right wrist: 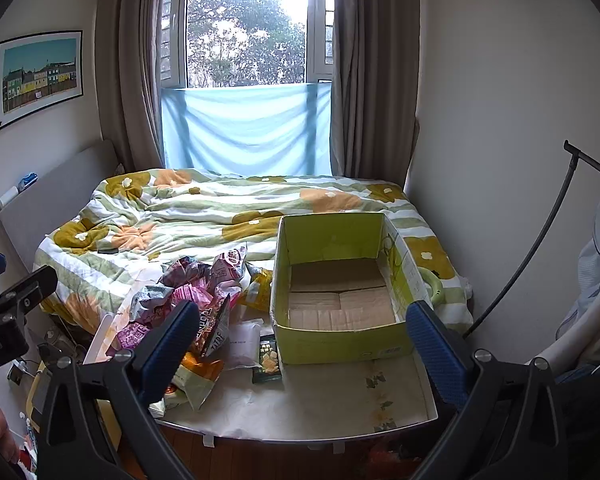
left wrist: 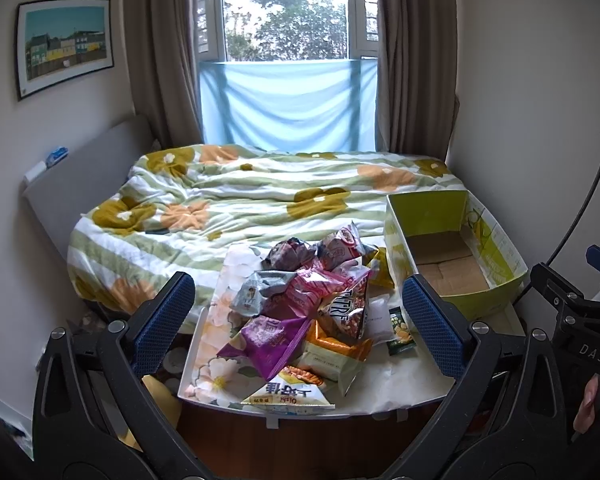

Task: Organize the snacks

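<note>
A pile of snack bags lies on a small table at the foot of the bed; it shows in the right wrist view too. An empty green cardboard box stands to the pile's right, also seen in the right wrist view. A small dark green packet lies in front of the box. My left gripper is open, held back from the pile and empty. My right gripper is open and empty, in front of the box.
A bed with a floral quilt fills the space behind the table. A white tray with flower print lies under the pile's left side. A black lamp arm and a wall stand at the right.
</note>
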{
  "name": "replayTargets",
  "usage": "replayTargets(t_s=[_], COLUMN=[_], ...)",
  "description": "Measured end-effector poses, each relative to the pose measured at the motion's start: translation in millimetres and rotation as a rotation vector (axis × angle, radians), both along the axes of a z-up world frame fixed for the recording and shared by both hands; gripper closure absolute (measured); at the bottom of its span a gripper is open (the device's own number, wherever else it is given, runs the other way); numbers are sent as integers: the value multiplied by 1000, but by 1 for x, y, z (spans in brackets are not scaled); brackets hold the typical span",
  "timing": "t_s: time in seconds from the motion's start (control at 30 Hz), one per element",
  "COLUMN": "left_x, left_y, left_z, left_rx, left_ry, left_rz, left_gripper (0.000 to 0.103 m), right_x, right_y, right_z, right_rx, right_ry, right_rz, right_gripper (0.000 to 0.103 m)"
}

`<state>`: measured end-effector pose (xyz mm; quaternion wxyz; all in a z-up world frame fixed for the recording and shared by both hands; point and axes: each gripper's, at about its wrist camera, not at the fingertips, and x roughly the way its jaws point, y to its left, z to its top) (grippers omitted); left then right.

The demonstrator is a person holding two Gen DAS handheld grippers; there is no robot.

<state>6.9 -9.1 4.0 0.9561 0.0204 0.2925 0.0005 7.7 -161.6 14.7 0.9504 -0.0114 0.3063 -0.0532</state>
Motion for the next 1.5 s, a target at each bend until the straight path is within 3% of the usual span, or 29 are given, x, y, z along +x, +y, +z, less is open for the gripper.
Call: replayTargets(t_s=[1.5], left_x=[0], left_y=[9], left_z=[-3], left_rx=[-15], left_ry=[16], left_rz=[16], left_gripper=[1], right_x=[3], right_y=[0], right_z=[4], right_rx=[12], right_ry=[-9], right_rz=[-1], right_gripper=[0])
